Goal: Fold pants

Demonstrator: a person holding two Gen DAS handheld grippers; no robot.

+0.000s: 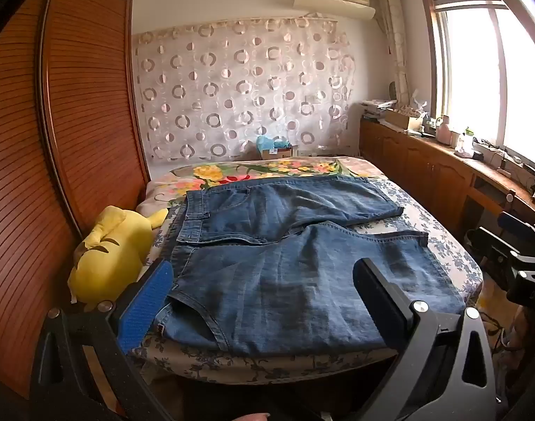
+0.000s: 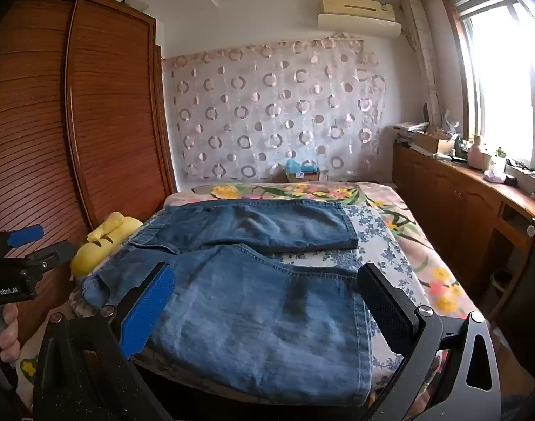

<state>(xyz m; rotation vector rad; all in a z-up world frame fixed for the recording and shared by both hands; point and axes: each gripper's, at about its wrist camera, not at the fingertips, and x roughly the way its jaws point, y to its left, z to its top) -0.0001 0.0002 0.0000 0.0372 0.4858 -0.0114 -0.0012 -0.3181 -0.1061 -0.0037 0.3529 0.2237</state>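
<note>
We hold our left gripper [image 1: 264, 294] and our right gripper [image 2: 267, 301] out over the near edge of the bed [image 1: 453, 245], and both tip down a little toward it. The fingers of each one are wide apart and nothing is pinched between them. The pants [image 1: 285, 245] are blue jeans, and they lie flat on the bed just past our fingertips. In the left view the waist sits off to the left, close to our blue left pad [image 1: 146, 307], and the two legs run out to the right. The near leg fills the gap between the left gripper's two fingers, and the far leg lies beyond it, farther from us. In the right view the near leg's hem end lies between the right gripper's fingers, with the black right finger [image 2: 386, 305] over the hem edge. We cannot tell if any finger touches the cloth. A yellow plush toy [image 1: 109, 252] lies to the left of the blue pad, beside the waist. Past it on the left stands a brown wardrobe [image 1: 74, 105]. Far ahead of our fingers hangs a curtain [image 1: 243, 87] with rings on it. Off to the right of the black fingers a window [image 1: 506, 80] shines over a long wooden counter [image 1: 442, 154]
</note>
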